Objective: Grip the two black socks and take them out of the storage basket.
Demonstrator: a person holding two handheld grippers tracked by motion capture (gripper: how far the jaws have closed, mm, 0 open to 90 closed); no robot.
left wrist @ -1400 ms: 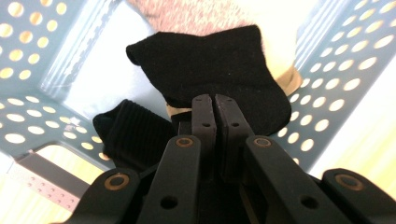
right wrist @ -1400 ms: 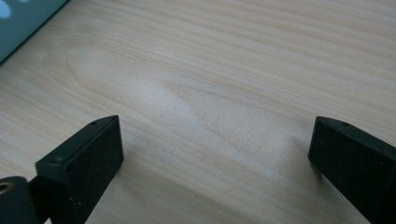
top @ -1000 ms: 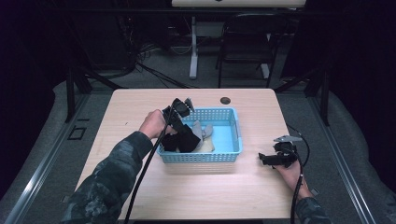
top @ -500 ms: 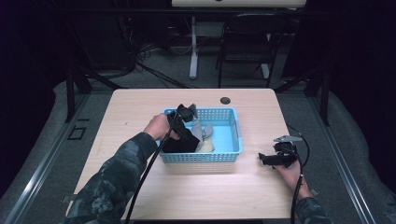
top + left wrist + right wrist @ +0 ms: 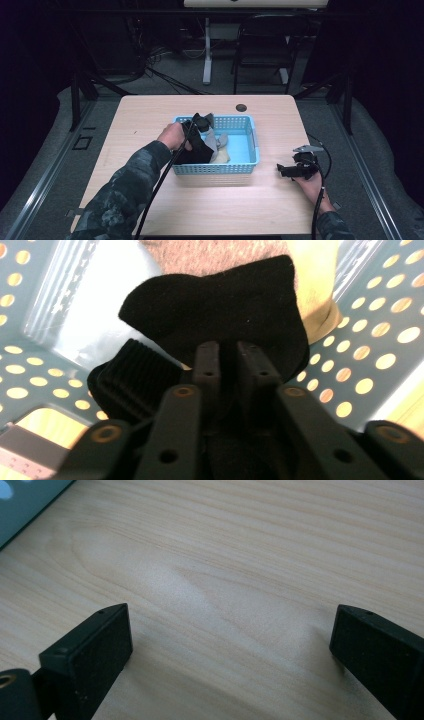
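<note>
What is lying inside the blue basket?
Inside the blue basket: a black sock pinched by the left gripper, a grey sock and a pale yellow piece. Whatever lies beneath them is covered.

My left gripper shifted slightly right over the basket; its jaws have just been closing, now pinched on the black sock.

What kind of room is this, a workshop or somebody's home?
Probably a lab or recording studio, not a home: a lone wooden table among dark curtains, cables across the floor, and a folding chair behind it.
</note>
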